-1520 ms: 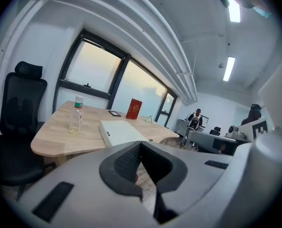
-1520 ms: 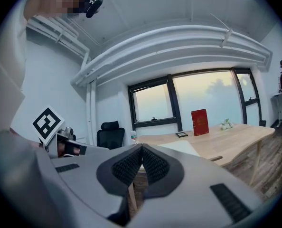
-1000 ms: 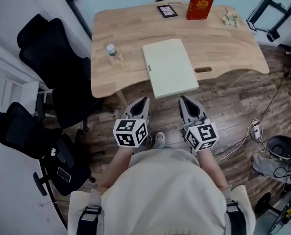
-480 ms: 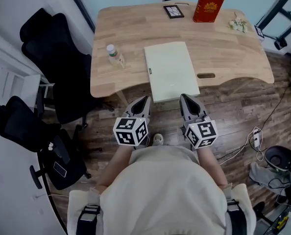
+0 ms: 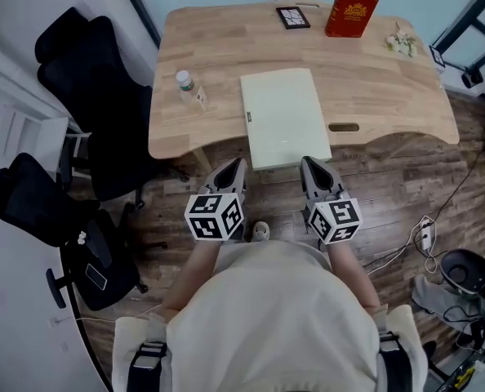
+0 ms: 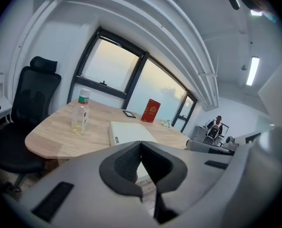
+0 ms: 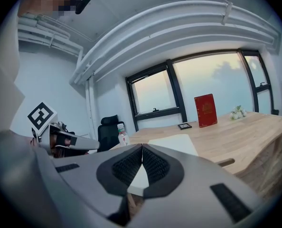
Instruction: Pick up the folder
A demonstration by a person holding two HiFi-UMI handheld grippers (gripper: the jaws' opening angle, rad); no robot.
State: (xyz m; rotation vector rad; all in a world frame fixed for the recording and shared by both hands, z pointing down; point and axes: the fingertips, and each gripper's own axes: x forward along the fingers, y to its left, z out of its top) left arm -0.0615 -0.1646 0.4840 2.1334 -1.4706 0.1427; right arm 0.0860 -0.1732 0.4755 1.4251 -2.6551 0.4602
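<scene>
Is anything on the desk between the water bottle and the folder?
Nothing. In the head view, only bare wooden desk lies between the water bottle and the folder.

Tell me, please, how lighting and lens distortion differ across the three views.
Head view: even, soft light, the folder pale without glare. Left gripper view: strong fisheye, black corners, window frames bowed, sky washed out. Right gripper view: same fisheye, bright sky behind the red book, mosaic patch at top left.

Operator appearance
A cream top (image 5: 271, 317) is worn; marker cubes (image 5: 214, 216) are fitted to the grey left gripper (image 5: 238, 164) and right gripper (image 5: 309, 162).
</scene>
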